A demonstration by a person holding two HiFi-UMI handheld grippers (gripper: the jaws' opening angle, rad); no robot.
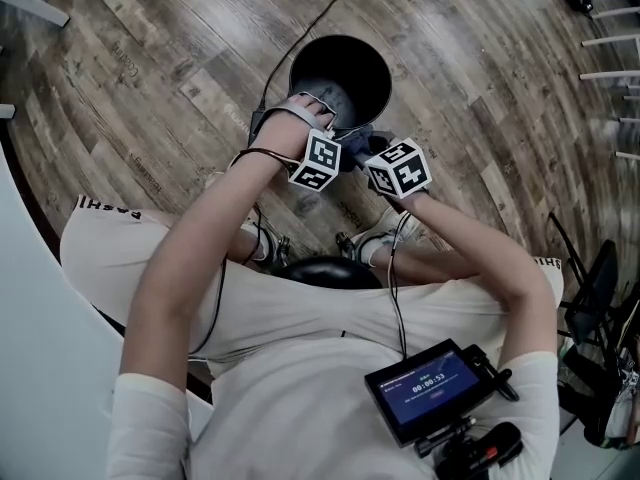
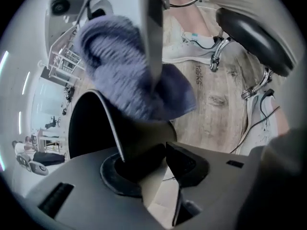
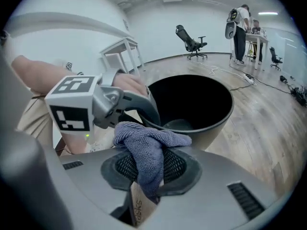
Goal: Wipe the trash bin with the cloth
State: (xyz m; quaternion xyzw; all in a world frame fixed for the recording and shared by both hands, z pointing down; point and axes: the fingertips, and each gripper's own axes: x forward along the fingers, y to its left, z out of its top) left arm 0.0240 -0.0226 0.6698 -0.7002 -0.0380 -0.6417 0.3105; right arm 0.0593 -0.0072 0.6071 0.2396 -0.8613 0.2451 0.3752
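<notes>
We've got both forearms stretched forward and down to the trash bin, which stands on the wood floor. Left gripper points steeply down with its jaws apart astride the bin's near rim. The rim lies against one pad and the other looks clear of it. Right gripper is just beside it, clamped on the blue-grey cloth. The cloth bunches above the pads at the near rim; we can't tell if it touches the wall.

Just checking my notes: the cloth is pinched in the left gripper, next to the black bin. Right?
No, the gripper is wrong: the cloth is pinched in the right gripper, next to the black bin; the right gripper view shows it.
</notes>
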